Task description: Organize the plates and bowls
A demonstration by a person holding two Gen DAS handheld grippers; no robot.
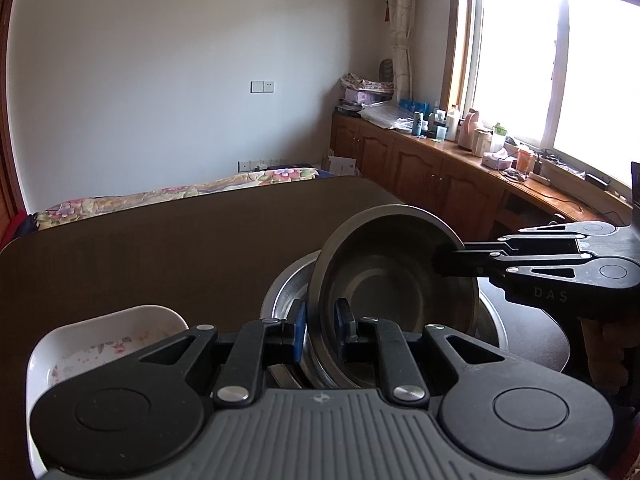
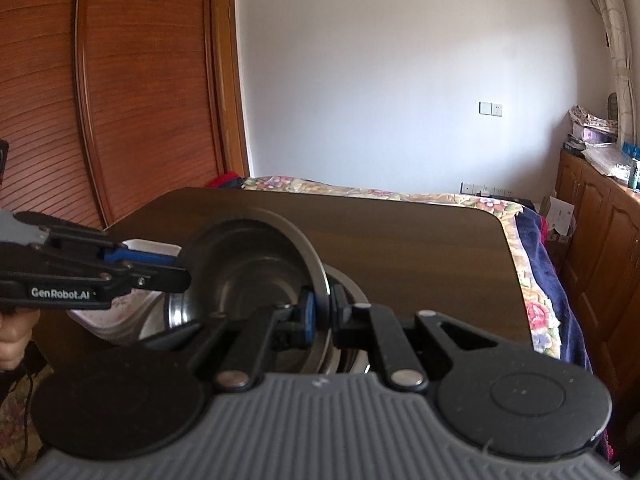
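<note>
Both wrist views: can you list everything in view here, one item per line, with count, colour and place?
steel bowl: one, silver, tilted, held at its rim from two sides above the steel basin
steel basin: one, silver, on the table under the bowl
white dish: one, white with floral print, on the table beside the basin
table: one, dark brown, in front of the bed
bed: one, floral cover, behind the table
cabinets: one row, brown wood, under the window, cluttered top
wardrobe: one, reddish wood, by the wall
left gripper: black, blue fingers shut on the bowl rim
right gripper: black, shut on the opposite rim
</note>
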